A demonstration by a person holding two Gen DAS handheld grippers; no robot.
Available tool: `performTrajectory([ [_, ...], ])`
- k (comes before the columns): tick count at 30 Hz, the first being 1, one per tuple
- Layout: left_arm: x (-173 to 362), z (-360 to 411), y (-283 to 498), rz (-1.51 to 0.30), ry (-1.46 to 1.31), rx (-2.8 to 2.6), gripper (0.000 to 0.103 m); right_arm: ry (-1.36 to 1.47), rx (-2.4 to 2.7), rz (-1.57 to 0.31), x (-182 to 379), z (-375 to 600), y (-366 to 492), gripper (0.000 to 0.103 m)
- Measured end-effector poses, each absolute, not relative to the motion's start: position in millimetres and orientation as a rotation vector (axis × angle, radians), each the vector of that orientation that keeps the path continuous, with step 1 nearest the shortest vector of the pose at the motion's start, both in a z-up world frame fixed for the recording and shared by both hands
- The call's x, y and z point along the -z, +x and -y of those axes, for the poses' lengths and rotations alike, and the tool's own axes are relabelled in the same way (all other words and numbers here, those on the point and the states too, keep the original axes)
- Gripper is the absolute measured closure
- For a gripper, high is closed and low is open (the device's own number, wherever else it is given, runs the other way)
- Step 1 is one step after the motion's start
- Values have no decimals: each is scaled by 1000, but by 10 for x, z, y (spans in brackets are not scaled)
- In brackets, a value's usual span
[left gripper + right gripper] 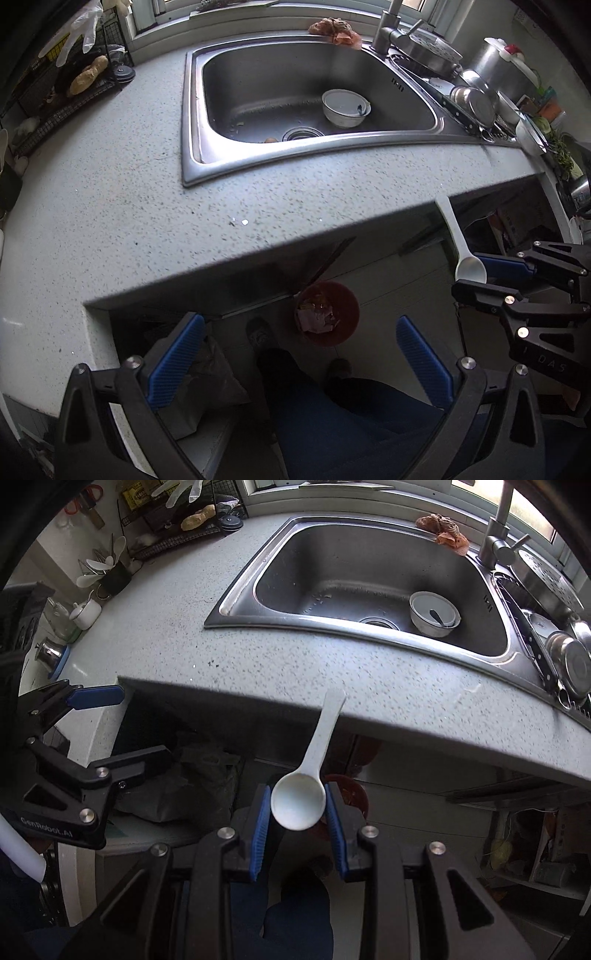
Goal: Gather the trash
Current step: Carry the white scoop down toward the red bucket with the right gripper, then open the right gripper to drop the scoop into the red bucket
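Currently, your right gripper (298,814) was clenched on the bowl of the white plastic spoon (308,782), handle pointing far, past the countertop (258,657) edge. Your left gripper (300,363) stood released, empty. The red bin (327,312) sat on the floor below. Because the pads pinched a rounded bowl, the spoon could have slipped early and missed the bin.

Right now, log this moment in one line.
right hand-held gripper: shut on white spoon | left hand-held gripper: open | red bin: below
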State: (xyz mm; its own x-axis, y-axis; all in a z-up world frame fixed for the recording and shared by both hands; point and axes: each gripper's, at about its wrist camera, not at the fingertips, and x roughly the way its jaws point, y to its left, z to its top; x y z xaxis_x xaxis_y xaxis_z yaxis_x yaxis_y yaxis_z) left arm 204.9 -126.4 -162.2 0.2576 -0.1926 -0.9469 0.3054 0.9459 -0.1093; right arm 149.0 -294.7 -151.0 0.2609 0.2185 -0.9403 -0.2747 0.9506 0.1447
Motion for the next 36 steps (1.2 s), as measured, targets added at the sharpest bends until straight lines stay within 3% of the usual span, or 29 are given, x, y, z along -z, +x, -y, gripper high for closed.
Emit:
performTrajectory([
  [13,2094,1426,1700,-1364,120,370,0,-17,-300,-1345,1888,3126,1067,75],
  [22,2865,1392,1687,-1406,164,365,0,-15,-304,-1439,2676,2946,1048,75],
  [36,4623,1530,1834,-1433,121,341,0,-67,-346,-1462,4414,2927,1226,75],
])
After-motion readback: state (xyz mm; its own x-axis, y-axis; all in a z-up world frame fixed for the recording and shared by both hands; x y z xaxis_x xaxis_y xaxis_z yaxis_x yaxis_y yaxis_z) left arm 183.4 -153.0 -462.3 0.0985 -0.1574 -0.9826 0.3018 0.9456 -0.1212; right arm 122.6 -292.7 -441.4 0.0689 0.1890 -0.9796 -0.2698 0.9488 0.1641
